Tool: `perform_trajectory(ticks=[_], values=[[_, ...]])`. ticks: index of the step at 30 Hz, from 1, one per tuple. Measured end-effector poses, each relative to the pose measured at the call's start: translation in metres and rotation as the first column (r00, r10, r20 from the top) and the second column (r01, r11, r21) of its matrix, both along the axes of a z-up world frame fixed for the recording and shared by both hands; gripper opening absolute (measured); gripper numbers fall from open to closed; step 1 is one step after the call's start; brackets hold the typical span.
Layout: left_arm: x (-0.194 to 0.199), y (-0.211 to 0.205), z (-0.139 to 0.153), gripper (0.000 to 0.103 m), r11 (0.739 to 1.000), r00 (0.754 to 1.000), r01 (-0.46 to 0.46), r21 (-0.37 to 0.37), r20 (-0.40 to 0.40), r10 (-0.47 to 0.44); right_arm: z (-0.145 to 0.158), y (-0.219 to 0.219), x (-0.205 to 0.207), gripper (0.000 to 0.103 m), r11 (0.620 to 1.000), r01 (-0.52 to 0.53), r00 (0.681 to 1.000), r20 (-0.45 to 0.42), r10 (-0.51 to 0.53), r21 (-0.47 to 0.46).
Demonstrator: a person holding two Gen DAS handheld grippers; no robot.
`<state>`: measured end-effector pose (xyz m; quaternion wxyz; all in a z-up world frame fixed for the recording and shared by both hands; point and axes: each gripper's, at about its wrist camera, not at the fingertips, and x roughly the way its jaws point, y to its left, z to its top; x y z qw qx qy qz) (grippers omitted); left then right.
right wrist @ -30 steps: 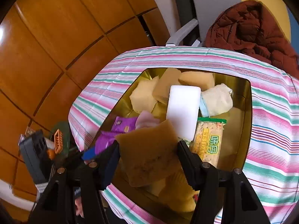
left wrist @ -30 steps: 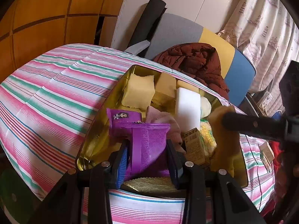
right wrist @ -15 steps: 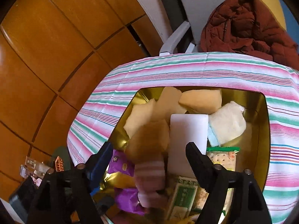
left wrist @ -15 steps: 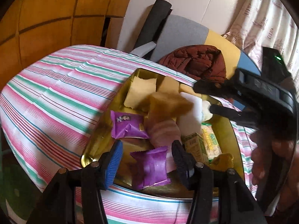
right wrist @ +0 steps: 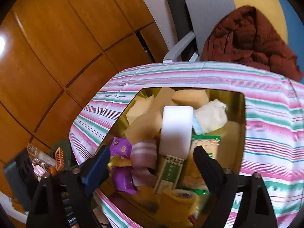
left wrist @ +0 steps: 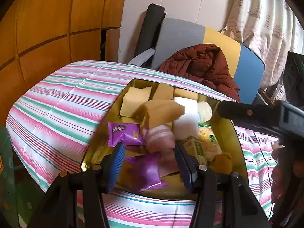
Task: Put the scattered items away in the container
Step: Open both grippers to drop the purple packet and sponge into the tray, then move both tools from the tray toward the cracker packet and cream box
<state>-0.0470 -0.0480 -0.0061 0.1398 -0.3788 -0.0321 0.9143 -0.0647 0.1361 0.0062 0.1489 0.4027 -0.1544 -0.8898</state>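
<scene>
We see the gold tin (left wrist: 98, 148) at frame centre already full of sponges and snack packets (left wrist: 146, 171). Our left gripper (left wrist: 150, 163) stands open and empty; the right gripper (right wrist: 152, 163) is opening, empty. The cloth (left wrist: 57, 110) around shows nothing left, so we judge the task nearly done.

Your gold tin (left wrist: 98, 148) sits on the striped cloth, open-topped and crowded. At its far end lie pale yellow sponges (left wrist: 135, 99), with a tan sponge (left wrist: 161, 112) tilted on top of the pile. A white block (left wrist: 185, 121) leans beside it, next to a cream wrapped pad (right wrist: 210, 116). Nearer you, two purple packets (left wrist: 125, 134) lie flat, a pink striped cloth (left wrist: 160, 137) between them and a green carton (right wrist: 170, 171). A cracker pack (left wrist: 210, 142) rests along the right wall, and a brown sponge (right wrist: 176, 203) sits at the near corner.
</scene>
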Motion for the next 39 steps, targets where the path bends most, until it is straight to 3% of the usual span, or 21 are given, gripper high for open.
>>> perform_trajectory(ticks=[4,13,23,31,39], values=[[0.004,0.005,0.004,0.055,1.000,1.000,0.008,-0.017,-0.007,-0.008,0.006,0.007,0.014,0.099,1.000,-0.001,1.000,-0.020,0.001,0.027],[0.012,0.019,0.005,0.055,0.999,1.000,0.018,-0.048,-0.011,-0.019,0.015,0.031,0.041,0.102,0.997,0.027,0.999,-0.048,-0.023,0.071],[0.022,0.043,0.001,0.055,0.992,1.000,0.015,-0.122,0.006,-0.015,0.005,0.057,0.057,0.103,0.997,0.052,0.998,-0.024,-0.051,0.061],[0.029,0.072,0.009,0.055,0.988,0.997,0.079,-0.131,0.002,-0.079,0.006,0.088,0.074,0.103,0.992,0.083,0.996,-0.022,-0.082,0.097],[0.045,0.126,0.018,0.055,0.970,0.976,0.215,-0.113,-0.004,-0.217,0.006,0.153,0.098,0.103,0.969,0.190,0.981,-0.004,-0.192,0.160]])
